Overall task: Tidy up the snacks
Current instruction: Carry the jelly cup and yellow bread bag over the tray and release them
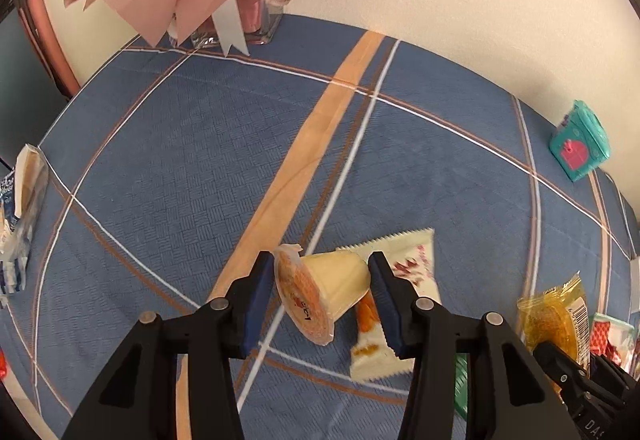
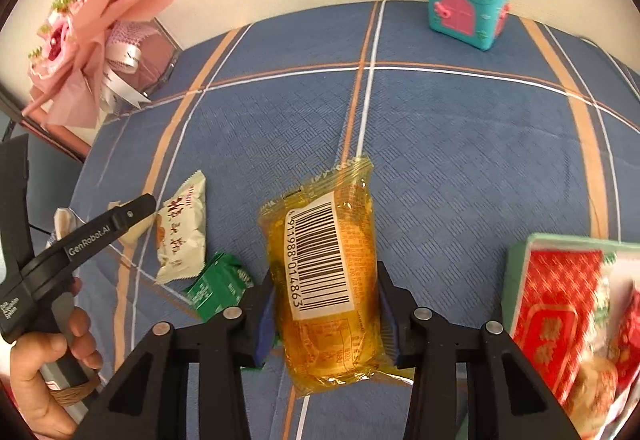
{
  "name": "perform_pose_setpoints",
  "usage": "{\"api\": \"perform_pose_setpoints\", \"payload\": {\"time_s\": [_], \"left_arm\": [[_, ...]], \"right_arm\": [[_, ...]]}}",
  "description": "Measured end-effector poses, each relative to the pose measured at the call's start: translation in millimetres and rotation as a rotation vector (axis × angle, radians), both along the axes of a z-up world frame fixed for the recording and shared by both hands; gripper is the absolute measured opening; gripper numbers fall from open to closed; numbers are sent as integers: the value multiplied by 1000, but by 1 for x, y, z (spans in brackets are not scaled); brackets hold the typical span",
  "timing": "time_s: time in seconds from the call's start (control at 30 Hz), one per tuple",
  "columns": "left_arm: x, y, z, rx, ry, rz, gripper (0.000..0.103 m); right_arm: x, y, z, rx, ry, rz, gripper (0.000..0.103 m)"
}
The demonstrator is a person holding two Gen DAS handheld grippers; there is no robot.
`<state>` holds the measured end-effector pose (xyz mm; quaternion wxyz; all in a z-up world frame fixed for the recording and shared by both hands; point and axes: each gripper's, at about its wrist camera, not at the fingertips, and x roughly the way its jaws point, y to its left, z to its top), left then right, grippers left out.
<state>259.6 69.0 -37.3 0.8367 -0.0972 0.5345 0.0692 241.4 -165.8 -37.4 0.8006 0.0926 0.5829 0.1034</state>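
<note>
In the left wrist view my left gripper is shut on a pale yellow jelly cup that lies on its side, orange lid to the left, one blue pad on the lid and the other on its base. A white snack packet lies on the blue checked cloth under it. In the right wrist view my right gripper is shut on a clear yellow packet with a barcode label, its pads pressing both long sides. The same packet shows at the lower right of the left wrist view.
A green packet and the white packet lie left of the right gripper. A green-rimmed box with red packets is at the right. A teal toy house and a pink bouquet stand at the back. A hand holds the left gripper's handle.
</note>
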Motion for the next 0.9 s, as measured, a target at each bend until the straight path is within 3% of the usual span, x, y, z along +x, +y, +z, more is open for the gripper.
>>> {"api": "perform_pose_setpoints", "payload": {"time_s": [0.37, 0.6, 0.9], "left_arm": [[-35, -17, 44, 24, -13, -21, 50], [-61, -45, 70, 17, -43, -71, 50], [-89, -83, 77, 1, -55, -128, 50]], "right_arm": [[-44, -25, 25, 13, 22, -86, 45], [-74, -39, 52, -3, -24, -117, 45], [-108, -56, 67, -8, -47, -152, 45]]}}
